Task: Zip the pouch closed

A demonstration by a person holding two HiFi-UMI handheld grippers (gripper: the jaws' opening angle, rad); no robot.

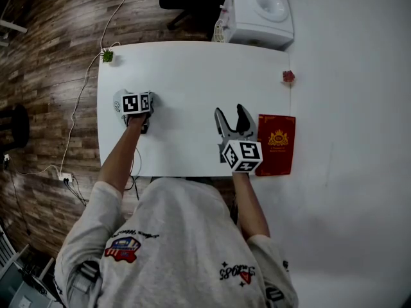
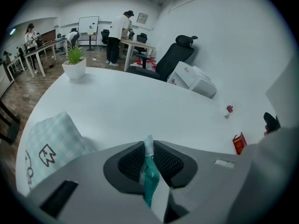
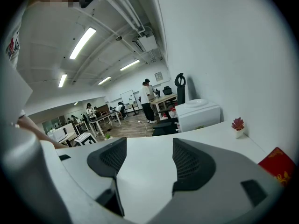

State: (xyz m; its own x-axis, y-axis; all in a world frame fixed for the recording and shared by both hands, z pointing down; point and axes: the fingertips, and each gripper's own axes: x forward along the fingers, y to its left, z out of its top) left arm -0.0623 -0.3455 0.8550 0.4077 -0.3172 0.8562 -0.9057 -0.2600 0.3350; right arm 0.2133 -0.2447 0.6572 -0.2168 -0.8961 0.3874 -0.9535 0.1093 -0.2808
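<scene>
A pale checked pouch [image 2: 49, 143] lies at the left end of the white table [image 1: 192, 76]; in the head view only a bit of the pouch [image 1: 118, 101] shows beside the left gripper's marker cube. My left gripper [image 2: 148, 158] points steeply down, shut on a thin teal tab [image 2: 149, 178] with a pale tip that stands upright between its pads. I cannot tell how the tab joins the pouch. My right gripper [image 1: 232, 120] hovers over the table's right part, open, with nothing between its fingers; in its own view the right gripper [image 3: 145, 160] shows only bare tabletop.
A red booklet [image 1: 276, 143] lies at the table's right edge, close to the right gripper. A small red flower pot [image 1: 288, 76] stands at the far right, a green potted plant [image 1: 107, 56] at the far left corner. A white appliance [image 1: 260, 11] sits beyond the table.
</scene>
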